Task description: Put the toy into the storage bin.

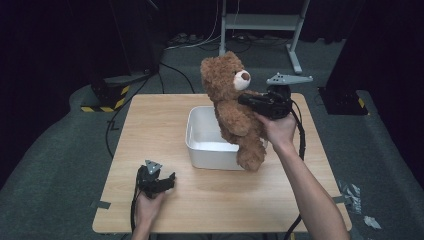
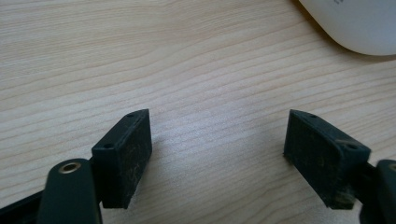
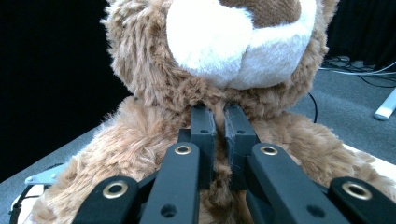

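Observation:
A brown teddy bear [image 1: 235, 107] with a white muzzle hangs upright above the right side of a white bin [image 1: 202, 145]; its feet dangle over the bin's right front corner. My right gripper [image 1: 248, 99] is shut on the fur of the bear's [image 3: 154, 140] chest, just under the chin. In the right gripper view the two black fingertips [image 3: 204, 122] press nearly together with fur pinched between them. My left gripper [image 1: 166, 181] rests low on the table's front left, jaws wide apart with bare wood between the pads [image 2: 128, 154].
The wooden table [image 1: 150, 130] stands on grey carpet. A rounded corner of the white bin [image 2: 355, 23] lies beyond my left gripper. Cables, a metal stand [image 1: 260, 22] and yellow-black marked equipment [image 1: 107, 95] sit on the floor behind the table.

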